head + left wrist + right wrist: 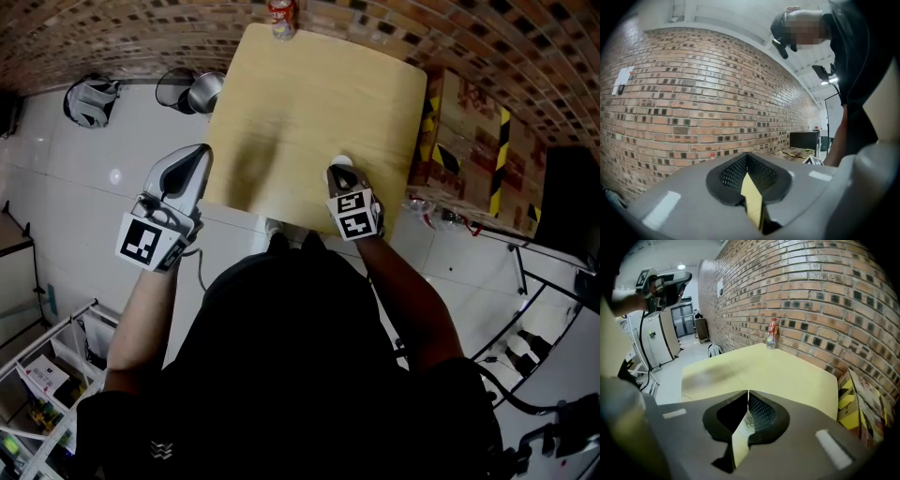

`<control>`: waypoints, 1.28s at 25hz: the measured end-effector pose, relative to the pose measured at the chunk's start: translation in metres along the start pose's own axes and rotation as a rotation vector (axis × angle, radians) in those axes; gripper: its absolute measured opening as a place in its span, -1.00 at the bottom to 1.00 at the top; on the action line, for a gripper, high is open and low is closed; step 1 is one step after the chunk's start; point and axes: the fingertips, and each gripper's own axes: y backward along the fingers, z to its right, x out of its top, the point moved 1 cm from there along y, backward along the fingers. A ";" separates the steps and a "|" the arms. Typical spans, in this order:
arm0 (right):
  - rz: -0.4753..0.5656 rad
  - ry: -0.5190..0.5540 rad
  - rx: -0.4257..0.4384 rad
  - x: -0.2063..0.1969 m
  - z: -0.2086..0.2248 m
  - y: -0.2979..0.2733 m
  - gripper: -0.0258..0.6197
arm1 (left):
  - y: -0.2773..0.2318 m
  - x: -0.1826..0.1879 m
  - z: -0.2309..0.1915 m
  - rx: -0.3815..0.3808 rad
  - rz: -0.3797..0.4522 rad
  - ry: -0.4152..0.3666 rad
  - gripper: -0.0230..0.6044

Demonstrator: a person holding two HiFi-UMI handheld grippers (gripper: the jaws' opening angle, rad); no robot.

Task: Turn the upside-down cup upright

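Observation:
The cup (342, 161) shows only as a small white shape at the tip of my right gripper (339, 171), near the front edge of the wooden table (309, 94). In the right gripper view the jaws meet at their tips, and a pale piece of the cup (746, 422) sits pinched between the pads; the remainder of the cup is hidden. My left gripper (202, 152) hovers beside the table's left front corner. Its jaws are shut with nothing in them (747, 155), pointing level at the brick wall.
A red-capped bottle (281, 17) (772, 333) stands at the table's far edge by the brick wall. Cardboard boxes with yellow-black tape (473, 141) lie right of the table. Bins (192, 89) and a bag (91, 101) sit on the floor to the left.

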 end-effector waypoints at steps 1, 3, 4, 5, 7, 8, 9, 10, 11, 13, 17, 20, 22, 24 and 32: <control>0.000 -0.006 -0.001 -0.001 -0.001 0.000 -0.88 | 0.001 0.000 0.000 -0.002 0.001 0.003 -0.93; 0.003 -0.021 0.000 -0.002 -0.002 0.002 -0.87 | 0.003 -0.002 0.000 -0.004 -0.006 0.009 -0.93; 0.006 -0.028 0.004 -0.003 -0.002 0.003 -0.85 | 0.004 -0.004 0.000 -0.006 -0.012 0.011 -0.93; 0.009 -0.034 0.013 -0.003 -0.003 0.003 -0.82 | 0.005 -0.005 0.000 -0.008 -0.015 0.012 -0.93; 0.013 -0.049 0.039 -0.002 -0.005 0.004 -0.76 | 0.004 -0.002 0.000 -0.008 -0.002 0.009 -0.93; 0.018 -0.057 0.046 -0.001 -0.005 0.005 -0.74 | 0.004 0.000 0.000 -0.007 0.005 0.004 -0.93; 0.024 -0.064 0.044 0.000 -0.003 0.006 -0.72 | 0.003 0.001 0.000 -0.007 0.010 0.004 -0.93; 0.032 -0.069 0.035 0.001 0.000 0.007 -0.72 | 0.003 0.001 0.001 -0.008 0.012 0.007 -0.93; 0.041 -0.073 0.022 0.002 0.004 0.008 -0.72 | 0.003 0.001 0.001 -0.010 0.015 0.009 -0.93; 0.052 -0.083 -0.007 0.004 0.015 0.010 -0.70 | 0.004 0.002 0.001 -0.014 0.025 0.013 -0.93; 0.034 -0.145 -0.049 0.000 0.039 0.012 -0.68 | 0.004 0.004 0.003 -0.022 0.035 0.014 -0.93; -0.013 -0.239 -0.017 -0.013 0.045 0.007 -0.60 | 0.005 0.004 0.003 -0.015 0.027 0.000 -0.93; -0.037 -0.273 0.003 -0.019 0.044 0.003 -0.57 | 0.006 0.003 0.003 -0.010 0.011 -0.030 -0.93; -0.041 -0.306 0.011 -0.022 0.044 0.001 -0.57 | 0.006 0.003 0.005 -0.012 0.000 -0.050 -0.93; -0.057 -0.396 0.056 -0.025 0.044 -0.008 -0.71 | 0.009 0.004 0.006 0.006 -0.003 -0.054 -0.93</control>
